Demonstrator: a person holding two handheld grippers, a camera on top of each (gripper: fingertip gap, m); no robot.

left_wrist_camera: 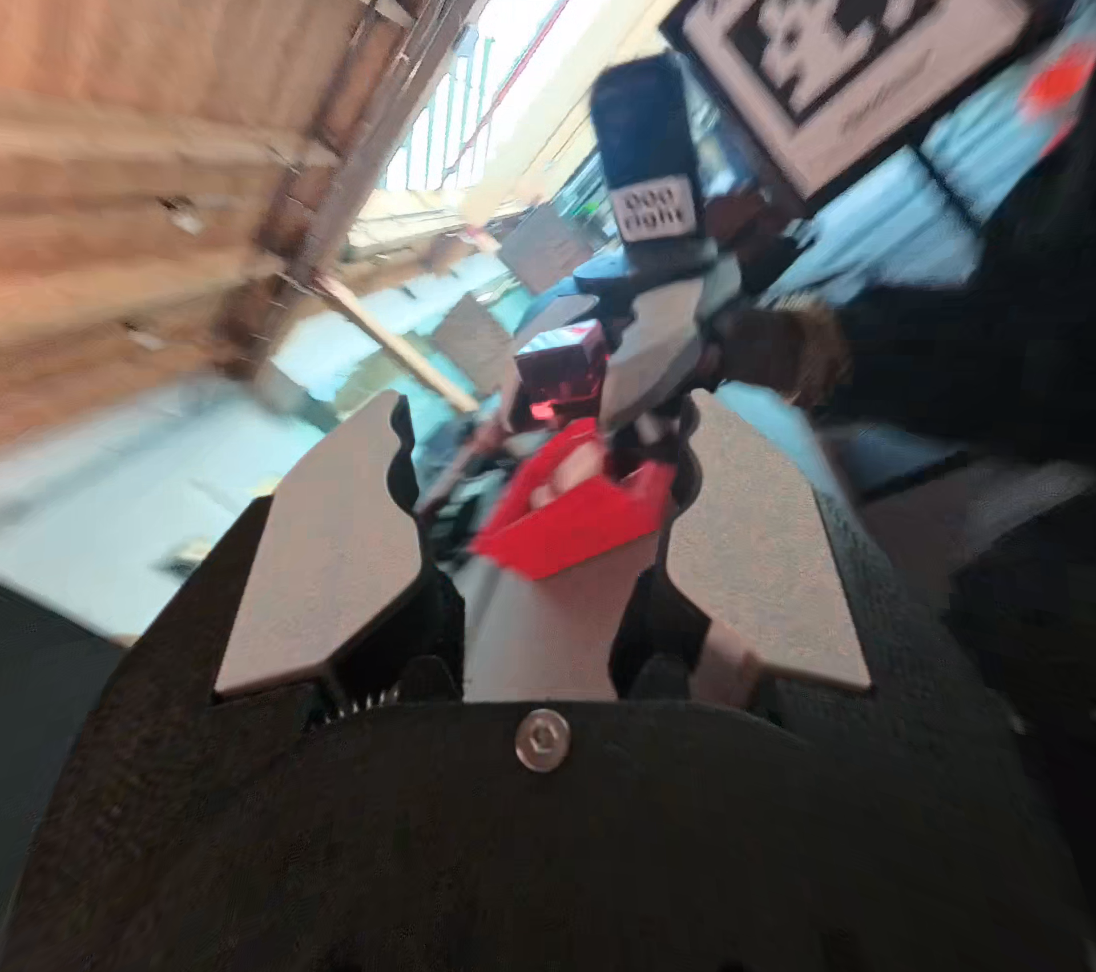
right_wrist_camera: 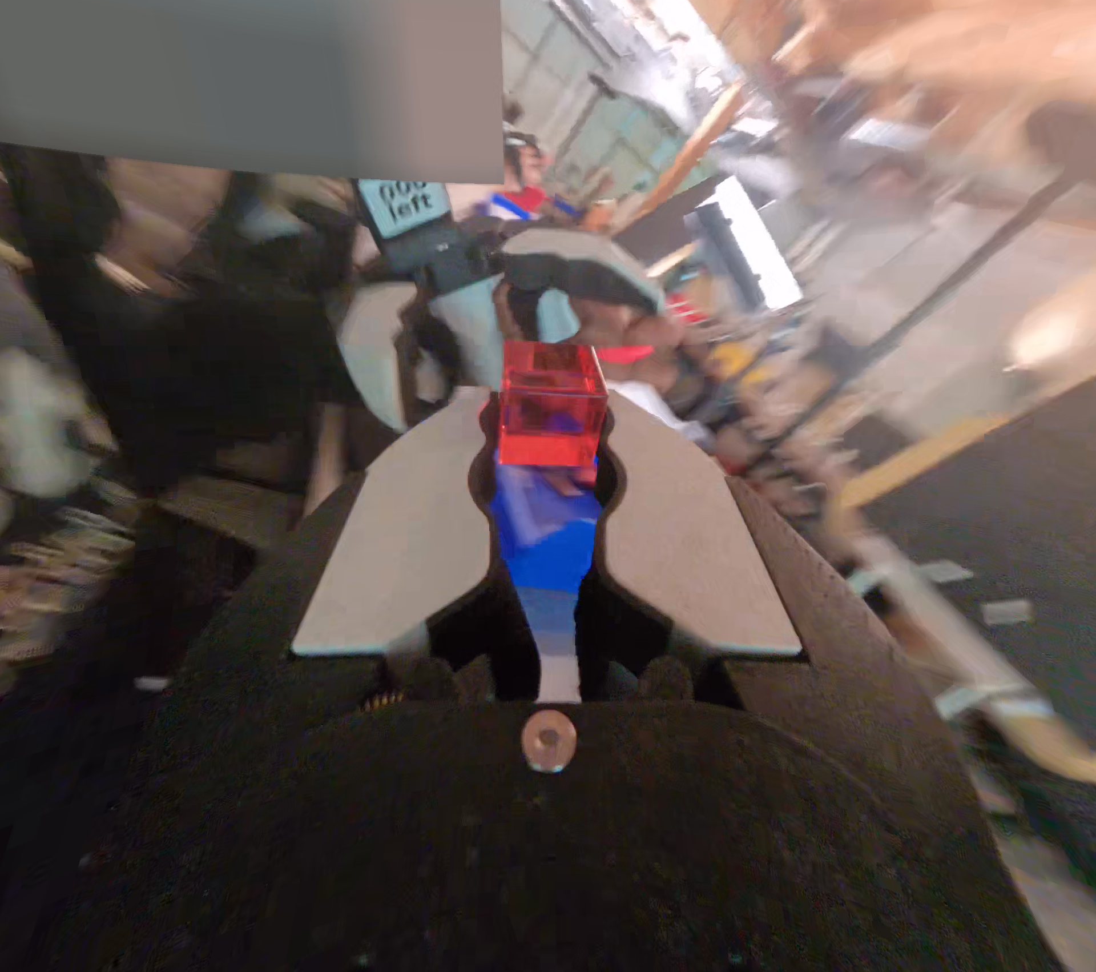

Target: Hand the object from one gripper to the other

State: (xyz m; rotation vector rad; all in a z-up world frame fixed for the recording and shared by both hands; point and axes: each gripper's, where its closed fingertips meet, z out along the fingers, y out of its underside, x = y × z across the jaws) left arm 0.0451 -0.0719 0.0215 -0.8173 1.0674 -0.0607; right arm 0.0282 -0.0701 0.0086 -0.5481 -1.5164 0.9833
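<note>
While both views are smeared by motion blur, the transparent red cube (right_wrist_camera: pixel 551 406) reads clearly in the right wrist view, pinched at the very tips of the right gripper (right_wrist_camera: pixel 548 424), whose grey fingers (right_wrist_camera: pixel 415 540) press against its two side faces. In the left wrist view the same cube (left_wrist_camera: pixel 560 365) appears farther off, held aloft at the end of the right gripper (left_wrist_camera: pixel 569 380), with a person's hand (left_wrist_camera: pixel 783 350) wrapped around that tool's handle. Nearer the camera, the left gripper (left_wrist_camera: pixel 542 445) stands spread wide with nothing between its fingers, well short of the cube. Seen between them, lower down, is a red bin (left_wrist_camera: pixel 569 510). Beneath the cube in the right wrist view lies a blue shape (right_wrist_camera: pixel 545 534), too blurred to identify. Facing it, the left gripper (right_wrist_camera: pixel 474 350) shows just beyond the cube. Wooden shelving (left_wrist_camera: pixel 148 142) fills the left side of the left wrist view.
</note>
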